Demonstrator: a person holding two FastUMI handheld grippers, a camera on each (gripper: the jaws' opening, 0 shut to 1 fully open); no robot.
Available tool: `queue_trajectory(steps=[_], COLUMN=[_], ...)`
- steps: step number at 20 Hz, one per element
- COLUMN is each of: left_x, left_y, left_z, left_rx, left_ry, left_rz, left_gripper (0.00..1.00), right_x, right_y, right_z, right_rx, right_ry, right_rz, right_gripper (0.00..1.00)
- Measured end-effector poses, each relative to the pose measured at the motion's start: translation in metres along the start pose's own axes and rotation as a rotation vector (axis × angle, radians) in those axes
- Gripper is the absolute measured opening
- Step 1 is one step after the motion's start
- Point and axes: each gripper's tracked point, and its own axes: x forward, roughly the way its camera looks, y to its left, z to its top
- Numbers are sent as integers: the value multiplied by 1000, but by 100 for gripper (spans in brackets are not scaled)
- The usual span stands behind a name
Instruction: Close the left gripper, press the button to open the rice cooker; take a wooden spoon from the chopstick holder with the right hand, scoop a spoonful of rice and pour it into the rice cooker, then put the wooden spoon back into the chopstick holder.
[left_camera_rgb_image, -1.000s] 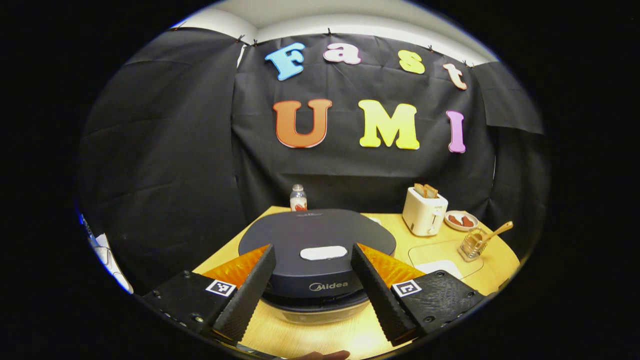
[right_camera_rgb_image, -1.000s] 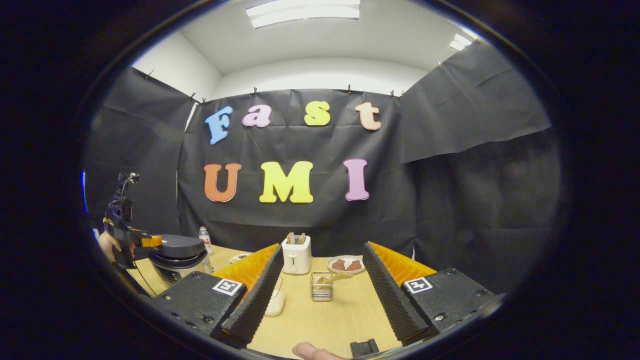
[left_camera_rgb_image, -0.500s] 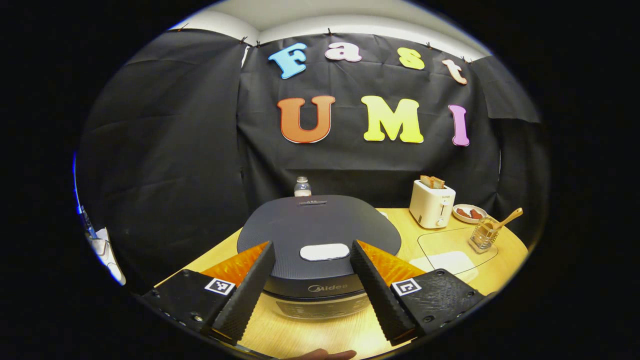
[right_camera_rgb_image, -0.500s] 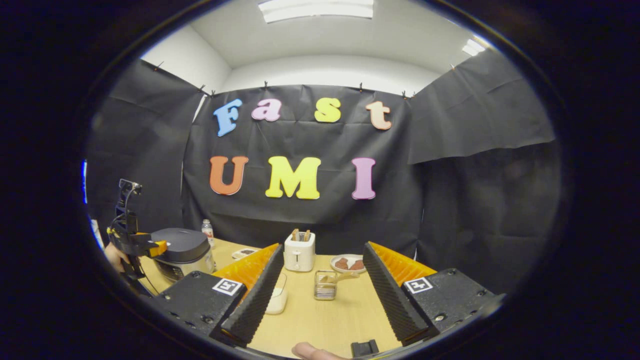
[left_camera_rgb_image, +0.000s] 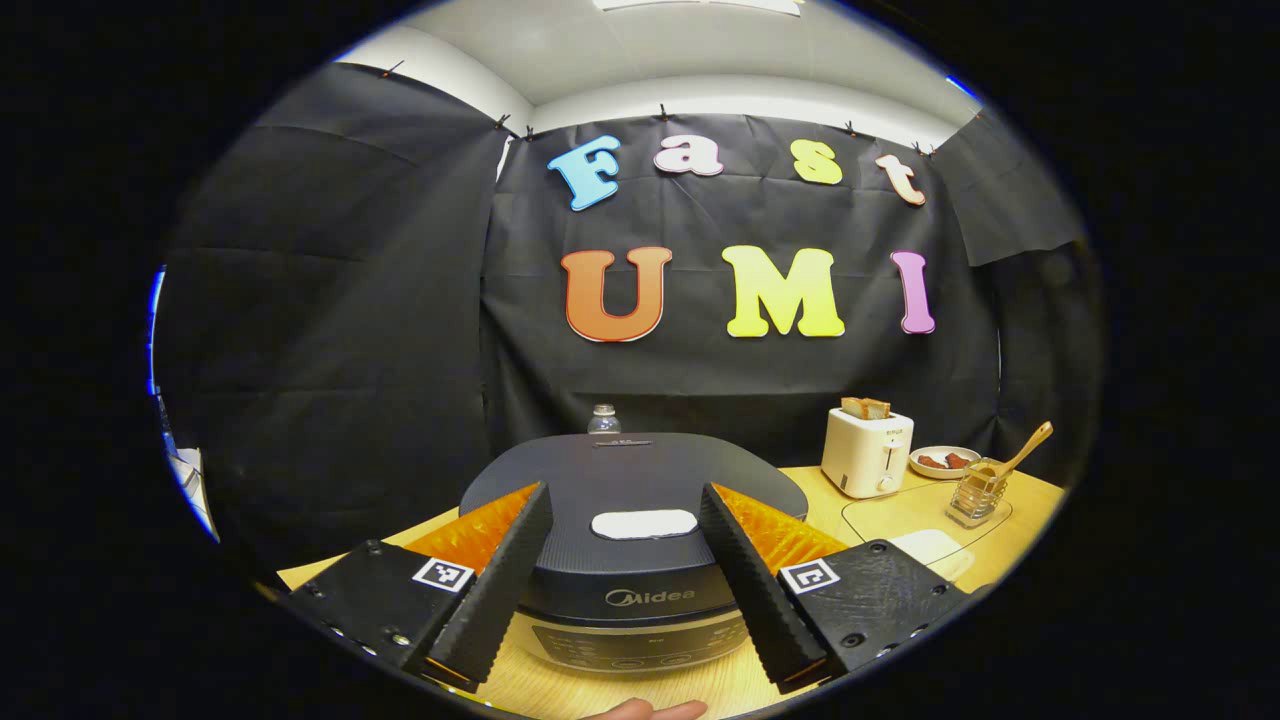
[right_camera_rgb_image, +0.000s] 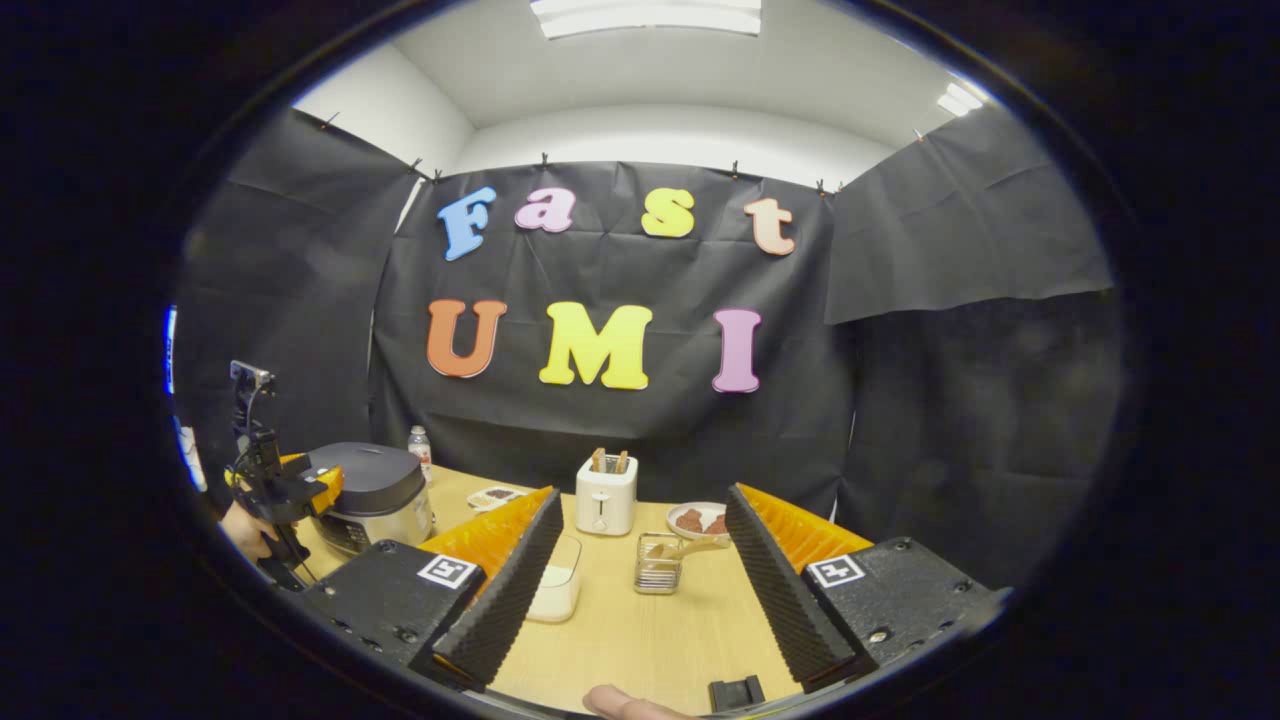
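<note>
- Step in hand, as I judge it: bring the left claw (left_camera_rgb_image: 625, 600) together, then press the pale oval button (left_camera_rgb_image: 644, 523) on the dark round rice cooker (left_camera_rgb_image: 630, 500), whose lid is down.
- To do it well, close the fingers fully first, so that one blunt tip meets the button. Then push straight down on its middle, not on the ribbed lid around it.
- The left claw stands wide and holds nothing. The button lies between its fingers at about 12 o'clock, close ahead; the cooker sits on the light wooden table (left_camera_rgb_image: 900, 505).
- The right claw (right_camera_rgb_image: 640, 610) is also wide and empty. The wire chopstick holder (right_camera_rgb_image: 658, 563) with the wooden spoon (right_camera_rgb_image: 690, 546) stands at its 12 o'clock, near but apart.
- In the left gripper view, holder and spoon sit at 3 o'clock, well apart.
</note>
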Motion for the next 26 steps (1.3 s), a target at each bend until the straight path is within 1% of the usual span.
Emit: queue_trajectory(steps=[3,4,5,8,10,12,16,21,24,26], left_x=[-8,-12,-16,-27,-39,-54,-93,-147,-166,-176], left_y=[-5,-4,-4,-9,-12,-16,-28,-34,-37,-49], left_z=[3,3,4,9,11,22,46,87,103,111], left_rx=[26,22,5,-51,-69,-87,-105,-94,-75,-64], left_ry=[22,32,47,87,126,131,99,17,-20,-23], left_rz=[-22,-29,-29,-34,-33,-42,-69,-80,-75,-104], left_gripper=[96,86,96,95,94,94,94,94,94,94], right_x=[2,2,2,1,-1,-1,-4,-8,-10,-12], right_y=[-2,-3,-4,-6,-8,-10,-12,-23,-18,-15], right_z=[2,1,1,-4,-9,-13,-19,-20,-18,-16], right_rx=[-3,-3,-2,8,11,11,-4,11,13,8], right_ry=[1,-1,0,5,8,16,31,34,26,21], right_rz=[-11,-15,-19,-22,-28,-32,-31,-62,-59,-51], right_gripper=[100,100,100,100,100,100,100,100,100,100])
